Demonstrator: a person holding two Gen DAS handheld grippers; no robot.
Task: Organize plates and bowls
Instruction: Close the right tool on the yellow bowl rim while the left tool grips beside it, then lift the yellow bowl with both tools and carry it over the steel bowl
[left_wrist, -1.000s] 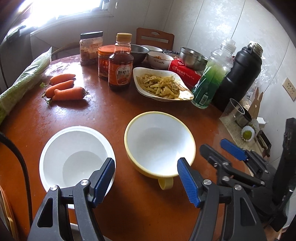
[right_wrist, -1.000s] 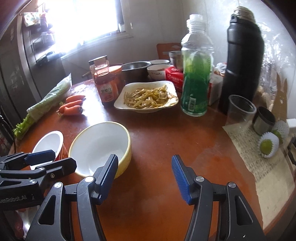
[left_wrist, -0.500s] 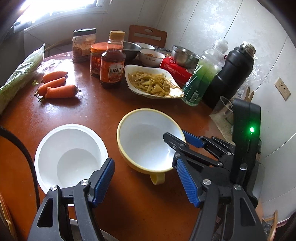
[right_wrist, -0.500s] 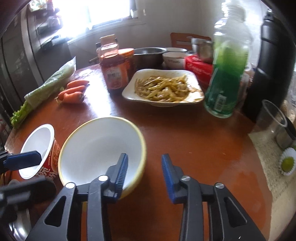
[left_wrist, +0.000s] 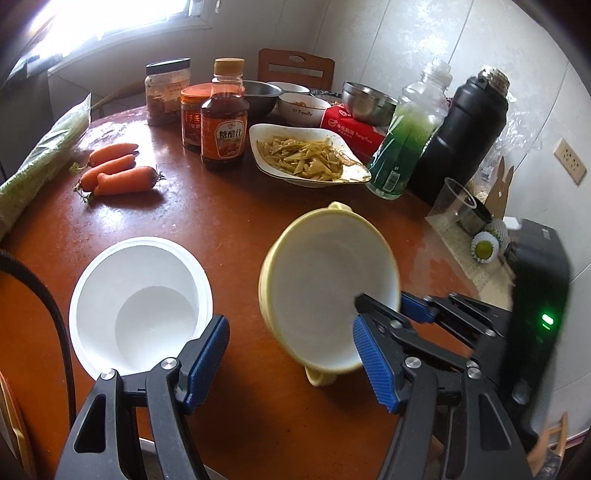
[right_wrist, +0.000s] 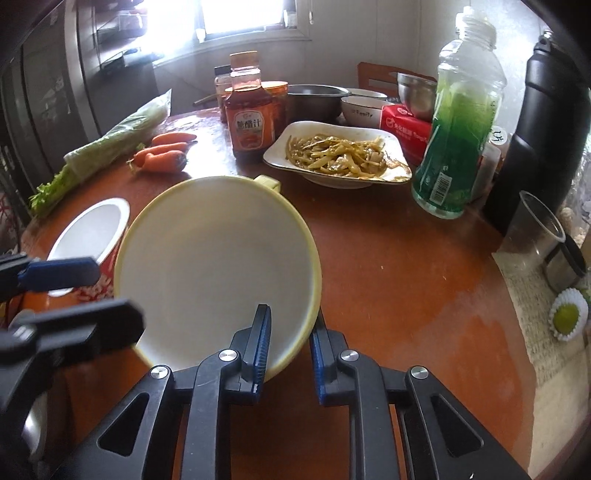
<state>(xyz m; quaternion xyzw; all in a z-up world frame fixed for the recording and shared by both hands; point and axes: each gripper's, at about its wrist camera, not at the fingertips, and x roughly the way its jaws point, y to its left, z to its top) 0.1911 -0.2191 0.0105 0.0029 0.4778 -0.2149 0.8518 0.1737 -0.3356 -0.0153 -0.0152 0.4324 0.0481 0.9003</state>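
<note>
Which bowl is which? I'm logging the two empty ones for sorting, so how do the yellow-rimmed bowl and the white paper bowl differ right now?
The yellow-rimmed bowl is wider, with side handles; the white paper bowl is narrower, deeper and handle-free, with a red printed outside. The yellow-rimmed bowl is tilted, its rim pinched by the right gripper, whose jaws have just been closing; the white paper bowl stands upright and ungripped on the table. Both are empty and white inside.

Both the left gripper (left_wrist: 291, 363) and the right gripper (right_wrist: 288, 347) have black frames, ribbed blue pads, silver screws; a green light, perhaps an indicator, glows.
</note>
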